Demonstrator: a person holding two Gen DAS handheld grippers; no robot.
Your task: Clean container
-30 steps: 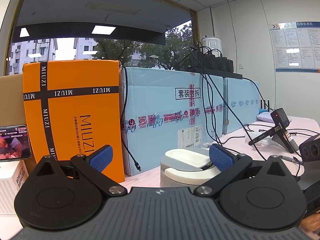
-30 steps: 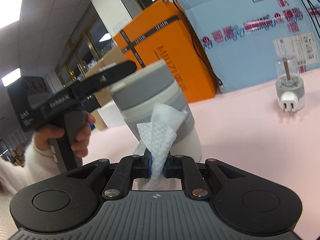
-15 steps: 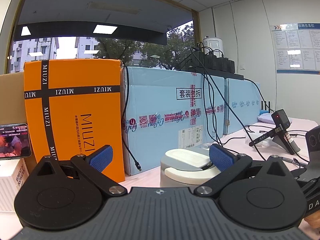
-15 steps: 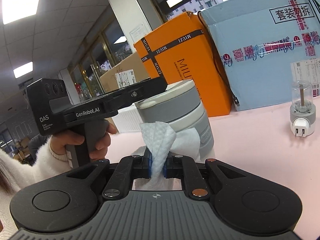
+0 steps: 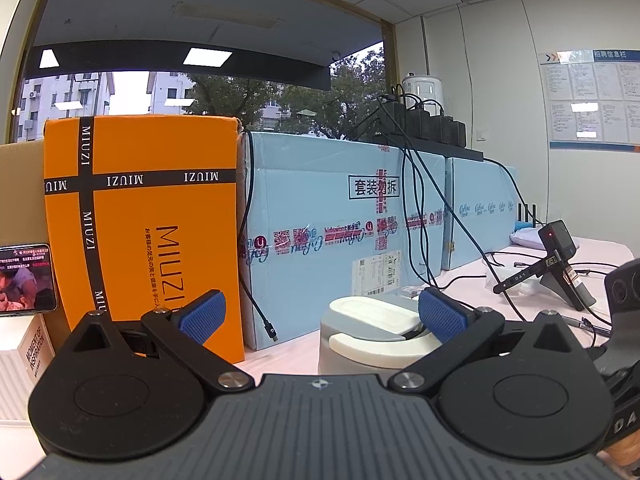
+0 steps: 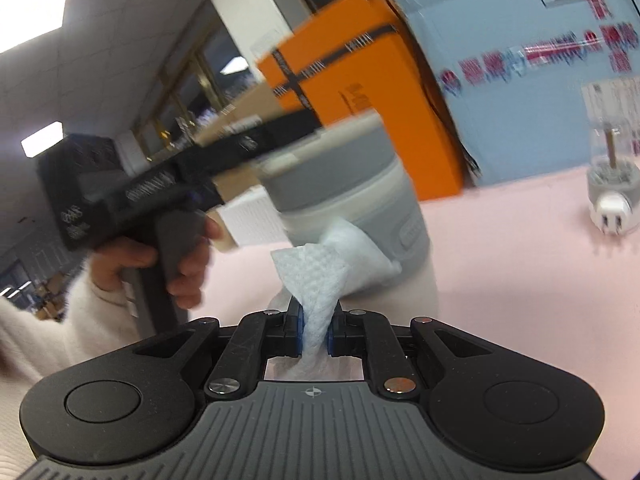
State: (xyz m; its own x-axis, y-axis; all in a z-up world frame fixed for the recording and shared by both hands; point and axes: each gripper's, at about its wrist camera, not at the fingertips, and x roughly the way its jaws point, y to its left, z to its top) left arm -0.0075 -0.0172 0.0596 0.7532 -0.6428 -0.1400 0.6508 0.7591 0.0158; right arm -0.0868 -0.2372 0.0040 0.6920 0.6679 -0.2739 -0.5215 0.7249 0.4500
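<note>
The container (image 5: 372,332) is a grey and white round tub with a lid. It stands on the pink table, partly behind my left gripper's right finger. My left gripper (image 5: 320,314) is open, its right pad (image 5: 440,314) resting at the lid. In the right wrist view the container (image 6: 356,200) stands just ahead, blurred. My right gripper (image 6: 314,330) is shut on a white paper towel (image 6: 320,276) whose free end lies against the container's side. The hand-held left gripper (image 6: 168,196) reaches over the lid.
An orange MIUZI box (image 5: 148,232) and blue cartons (image 5: 332,232) stand close behind the container. A phone (image 5: 26,278) stands at the left. A camera on a stand (image 5: 560,256) and cables lie at the right. A small plug-in device (image 6: 612,192) stands on the table.
My right gripper has swung with the towel, which now lies higher and closer against the container's side; the view is blurred. My left gripper has hardly moved.
</note>
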